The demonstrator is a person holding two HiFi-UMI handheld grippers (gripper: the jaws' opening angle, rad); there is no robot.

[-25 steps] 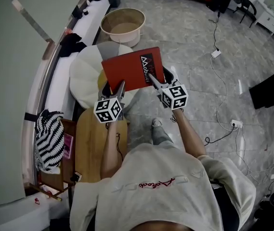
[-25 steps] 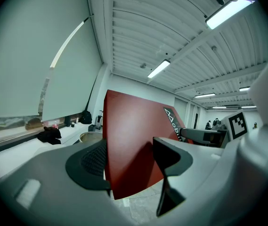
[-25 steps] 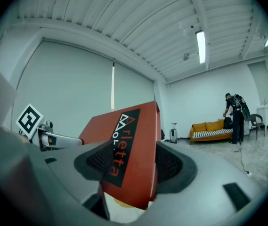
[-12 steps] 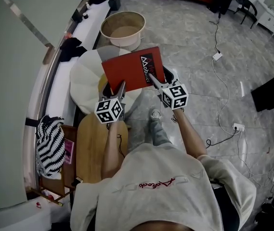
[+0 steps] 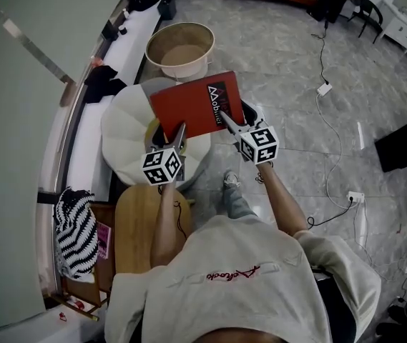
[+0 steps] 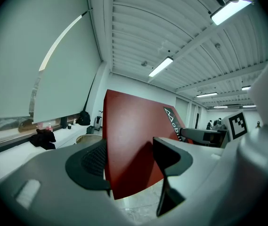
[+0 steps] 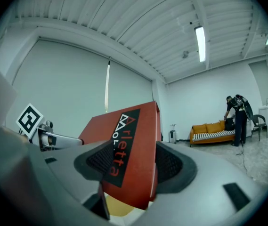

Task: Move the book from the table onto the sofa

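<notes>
Both grippers hold a red book (image 5: pixel 196 104) in the air, tilted, above a white round cushioned seat (image 5: pixel 126 131) with a yellow cushion (image 5: pixel 153 130) on it. My left gripper (image 5: pixel 180 128) grips the book's near left corner, and in the left gripper view the book (image 6: pixel 131 135) sits between the jaws of the left gripper (image 6: pixel 131 161). My right gripper (image 5: pixel 226 118) clamps the near right edge. In the right gripper view the book's spine (image 7: pixel 129 145) fills the gap between both pads of the right gripper (image 7: pixel 134 166). A round wooden table (image 5: pixel 140 220) stands behind, at my left side.
A beige round basin (image 5: pixel 180 48) stands on the floor beyond the seat. A long white ledge (image 5: pixel 92 131) runs along the left wall with dark items and a striped bag (image 5: pixel 74 224). Cables (image 5: pixel 325 88) cross the marble floor on the right. An orange sofa (image 7: pixel 214 130) stands far off, with a person beside it.
The person has stepped slightly forward, away from the wooden table. The book, still held by both grippers, now hangs a bit further over the white seat.
</notes>
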